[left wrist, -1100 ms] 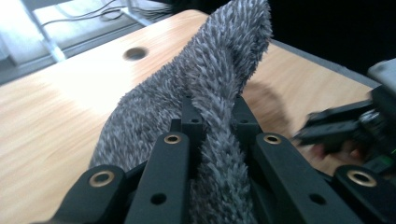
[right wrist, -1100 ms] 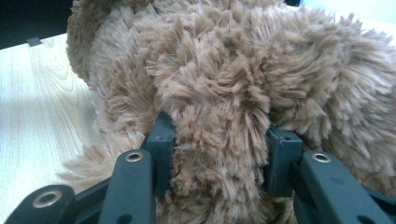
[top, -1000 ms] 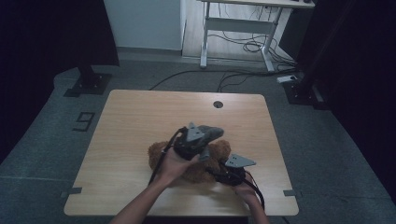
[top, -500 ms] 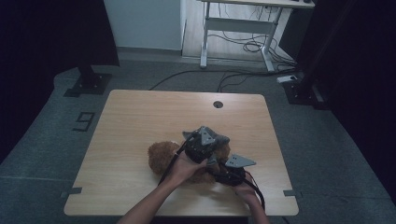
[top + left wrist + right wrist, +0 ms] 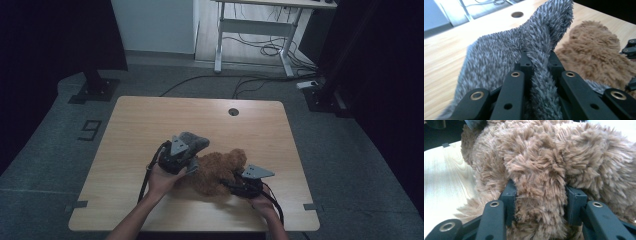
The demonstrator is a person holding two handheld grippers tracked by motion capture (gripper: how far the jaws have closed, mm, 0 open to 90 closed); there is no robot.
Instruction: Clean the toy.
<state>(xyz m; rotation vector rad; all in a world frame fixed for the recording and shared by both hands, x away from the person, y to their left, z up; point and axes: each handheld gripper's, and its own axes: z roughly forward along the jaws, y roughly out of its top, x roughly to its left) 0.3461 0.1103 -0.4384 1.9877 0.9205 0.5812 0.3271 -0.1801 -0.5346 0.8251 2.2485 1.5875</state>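
Table (image 5: 150,120) is bearing a brown plush toy (image 5: 217,170) near its near edge, right of centre. The toy is looking light, soft and floppy, so a thick limb or fold is likely offering the surest hold. A grey fleece cloth (image 5: 192,141) is lying at its left. The right gripper (image 5: 235,186) is clamping a brown limb, jaws partly apart. The left gripper (image 5: 187,157) is pinching the cloth, jaws nearly together.

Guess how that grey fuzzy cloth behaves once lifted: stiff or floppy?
Probably floppy: the grey cloth folds and drapes around the left gripper pinching it. Likely light, since one thin fold carries it. The long pile should resist slipping.
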